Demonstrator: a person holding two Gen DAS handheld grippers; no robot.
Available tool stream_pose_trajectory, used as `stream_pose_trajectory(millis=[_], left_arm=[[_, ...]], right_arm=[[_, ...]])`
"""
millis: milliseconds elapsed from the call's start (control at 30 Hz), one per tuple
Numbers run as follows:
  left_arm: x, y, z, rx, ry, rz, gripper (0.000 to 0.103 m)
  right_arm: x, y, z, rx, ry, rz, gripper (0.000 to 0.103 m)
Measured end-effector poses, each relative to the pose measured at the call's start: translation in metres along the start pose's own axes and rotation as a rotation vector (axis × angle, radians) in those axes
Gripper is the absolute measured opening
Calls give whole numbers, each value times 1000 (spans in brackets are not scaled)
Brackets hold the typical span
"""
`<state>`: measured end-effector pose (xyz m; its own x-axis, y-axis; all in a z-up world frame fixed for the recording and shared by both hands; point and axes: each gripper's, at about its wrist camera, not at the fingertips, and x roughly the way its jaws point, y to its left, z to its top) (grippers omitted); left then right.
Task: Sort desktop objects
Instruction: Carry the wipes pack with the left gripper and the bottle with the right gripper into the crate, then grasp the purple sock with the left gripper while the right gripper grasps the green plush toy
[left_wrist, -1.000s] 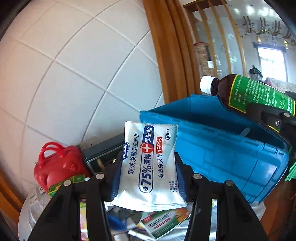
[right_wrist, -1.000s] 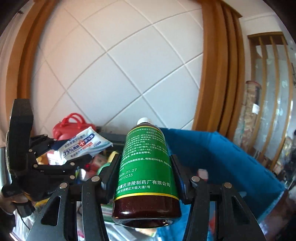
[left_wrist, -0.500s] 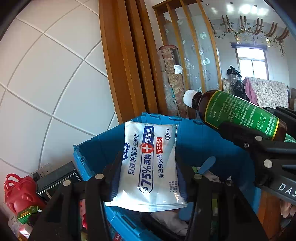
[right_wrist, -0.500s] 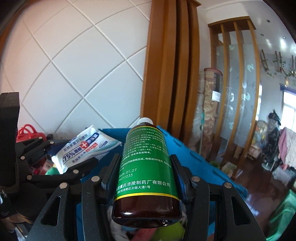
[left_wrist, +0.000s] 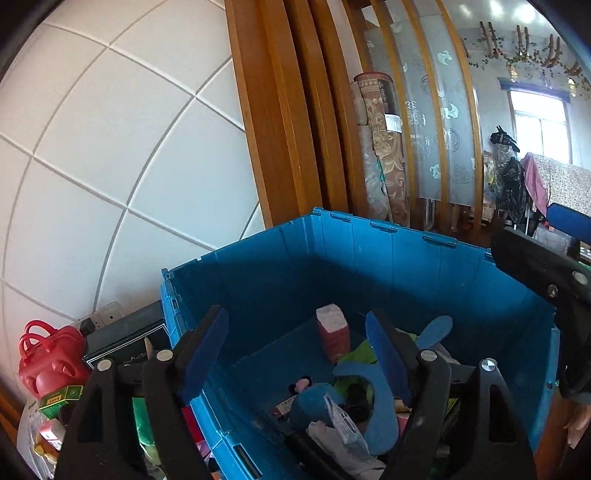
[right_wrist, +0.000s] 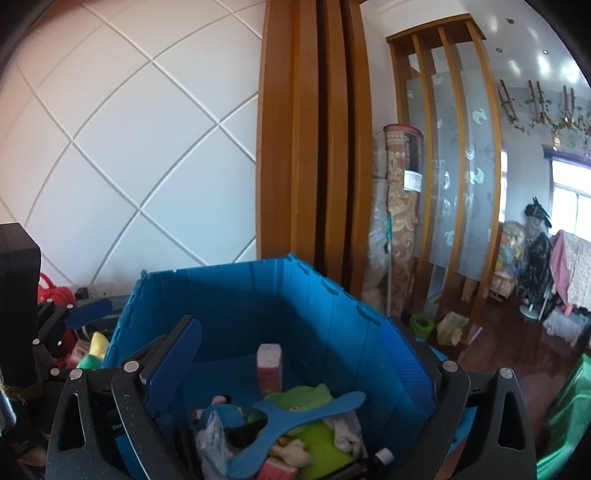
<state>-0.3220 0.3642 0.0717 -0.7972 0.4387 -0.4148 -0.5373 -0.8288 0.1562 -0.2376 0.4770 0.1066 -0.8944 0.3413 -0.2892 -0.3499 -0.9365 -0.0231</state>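
Observation:
A blue plastic crate (left_wrist: 369, 258) (right_wrist: 229, 295) stands against the tiled wall and holds several things. My left gripper (left_wrist: 299, 347) is open and empty above the crate's left part. My right gripper (right_wrist: 295, 354) is open and empty above the crate. The white wipes packet (left_wrist: 341, 424) (right_wrist: 212, 439) lies in the crate among a blue boomerang-shaped toy (right_wrist: 295, 417), green cloth (right_wrist: 299, 395) and a pink-and-white box (left_wrist: 332, 332) (right_wrist: 269, 369). The brown bottle's white cap (right_wrist: 384, 456) shows at the crate's bottom edge.
Left of the crate on the desk lie a red bag-shaped toy (left_wrist: 48, 362), a dark box (left_wrist: 125, 339), a wall socket (left_wrist: 99, 317) and small packets (left_wrist: 59, 395). Wooden pillars (left_wrist: 295, 129) and a rolled carpet (left_wrist: 380, 147) stand behind the crate.
Both grippers opened over the crate. The wipes packet left my left gripper and the green-labelled bottle left my right gripper; both now lie in the crate.

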Motion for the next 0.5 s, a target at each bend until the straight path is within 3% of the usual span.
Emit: stream_pose_trajectory(millis=[300,500], left_arm=[[-20,11,-20,-43,0,26,77],[-41,39,-50,-97,-1,108,77]], right_arm=[[-13,10,-10,1,13,54,102],[-14,32,-15,-23,33,126,102]])
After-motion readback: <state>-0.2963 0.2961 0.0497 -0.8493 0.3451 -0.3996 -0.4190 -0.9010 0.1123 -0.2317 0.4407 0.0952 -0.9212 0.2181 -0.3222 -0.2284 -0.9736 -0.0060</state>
